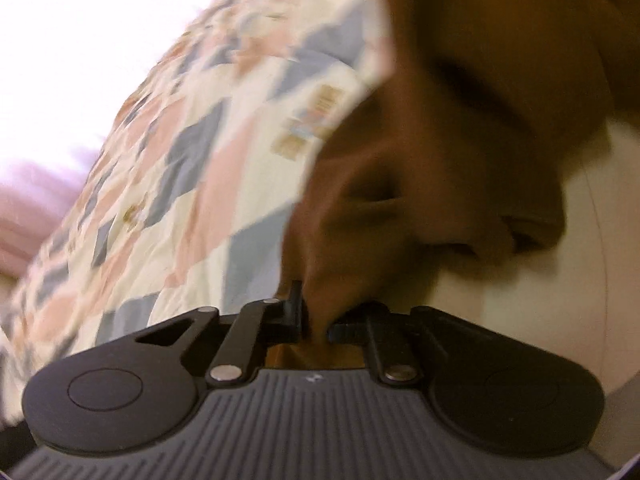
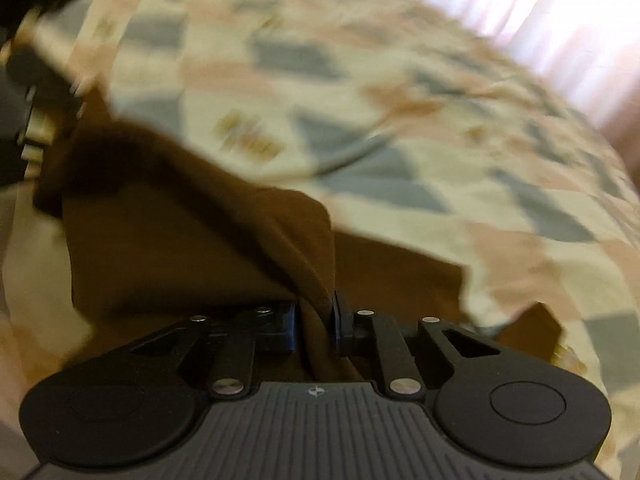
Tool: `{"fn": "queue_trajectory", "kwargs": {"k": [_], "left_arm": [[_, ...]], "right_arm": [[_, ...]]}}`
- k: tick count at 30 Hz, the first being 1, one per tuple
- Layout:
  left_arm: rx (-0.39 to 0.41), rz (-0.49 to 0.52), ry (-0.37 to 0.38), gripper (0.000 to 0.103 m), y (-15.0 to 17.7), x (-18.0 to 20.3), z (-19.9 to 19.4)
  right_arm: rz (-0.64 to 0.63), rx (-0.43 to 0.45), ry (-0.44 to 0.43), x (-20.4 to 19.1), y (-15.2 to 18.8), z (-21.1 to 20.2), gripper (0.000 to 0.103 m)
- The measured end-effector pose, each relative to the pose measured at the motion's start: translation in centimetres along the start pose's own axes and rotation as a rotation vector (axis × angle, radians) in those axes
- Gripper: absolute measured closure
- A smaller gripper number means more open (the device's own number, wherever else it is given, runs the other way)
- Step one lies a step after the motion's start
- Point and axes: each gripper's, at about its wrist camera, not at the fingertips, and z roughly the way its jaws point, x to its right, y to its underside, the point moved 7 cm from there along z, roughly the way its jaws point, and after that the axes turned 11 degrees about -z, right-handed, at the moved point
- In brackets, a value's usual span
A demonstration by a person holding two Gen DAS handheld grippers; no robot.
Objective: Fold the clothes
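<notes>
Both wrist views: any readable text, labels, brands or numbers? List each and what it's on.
No readable words or numbers in either view.
Left gripper body: small pale emblem, a mark only, no letters legible.
Right gripper body: same small emblem, no letters legible.
Patchwork bedspread: tan striped patches, blurred; pattern, not text as far as can be told.
Brown garment: no label or print visible.

Matt brown cloth garment point(image 2: 192, 240), patterned cotton-like bedcover point(image 2: 400, 92), soft, unglossed

The garment point(image 1: 460, 128) hangs pinched between the fingers of the left gripper point(image 1: 316, 326) and the right gripper point(image 2: 316, 326), above the bedspread point(image 2: 400, 140) behind it.
</notes>
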Motion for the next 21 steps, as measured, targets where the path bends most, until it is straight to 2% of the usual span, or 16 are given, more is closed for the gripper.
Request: {"fn": "queue_trajectory", "kwargs": {"k": [4, 8, 11, 14, 18, 21], "left_arm": [[0.026, -0.302, 0.069, 0.094, -3.4, -5.0, -3.2], [0.137, -0.489, 0.084, 0.093, -7.9, -9.6, -8.2], [0.261, -0.558, 0.056, 0.093, -10.7, -12.8, -13.5], [0.341, -0.592, 0.014, 0.093, -11.8, -15.2, -19.1], [0.416, -0.581, -0.053, 0.093, -10.3, -17.0, -26.1], [0.458, -0.578, -0.085, 0.093, -7.7, -17.8, -30.8]], "right_arm": [[0.166, 0.09, 0.135, 4.1, 0.1, -5.8, 0.09], [0.278, 0.197, 0.216, 7.2, -0.8, -12.9, 0.09], [0.313, 0.298, 0.271, 7.9, -2.1, -19.1, 0.09], [0.334, 0.369, 0.319, 7.4, -2.9, -24.5, 0.09], [0.394, 0.425, 0.379, 4.4, -2.2, -30.3, 0.09], [0.351, 0.422, 0.426, -0.3, -2.4, -33.7, 0.091]]}}
